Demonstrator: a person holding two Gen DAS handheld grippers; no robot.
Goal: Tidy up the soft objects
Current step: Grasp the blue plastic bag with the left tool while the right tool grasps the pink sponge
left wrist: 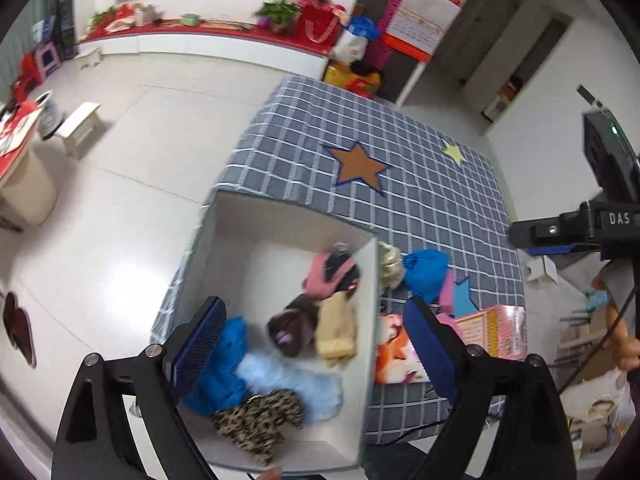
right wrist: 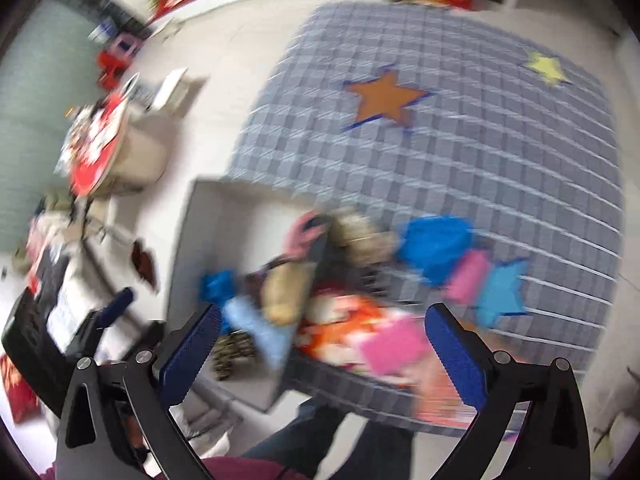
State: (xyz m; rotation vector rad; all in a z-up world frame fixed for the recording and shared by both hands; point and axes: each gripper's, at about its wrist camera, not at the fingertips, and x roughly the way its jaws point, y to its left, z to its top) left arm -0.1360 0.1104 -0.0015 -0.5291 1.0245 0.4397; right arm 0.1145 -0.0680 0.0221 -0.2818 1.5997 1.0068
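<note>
With both the left gripper (left wrist: 316,344) and the right gripper (right wrist: 320,344) standing wide and empty, I'd say we're between picks: several soft pieces lie in the white box (left wrist: 224,248) at lower centre, and next comes reaching for the blue bundle (left wrist: 425,270) on the checked cloth (left wrist: 420,120) just right of it.

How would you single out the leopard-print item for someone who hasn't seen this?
Find the white box at the near corner of the blue checked table. Among its soft things, the leopard-print piece lies nearest the camera, below the pale blue fluffy one: the only spotted brown-and-tan pattern there.
</note>
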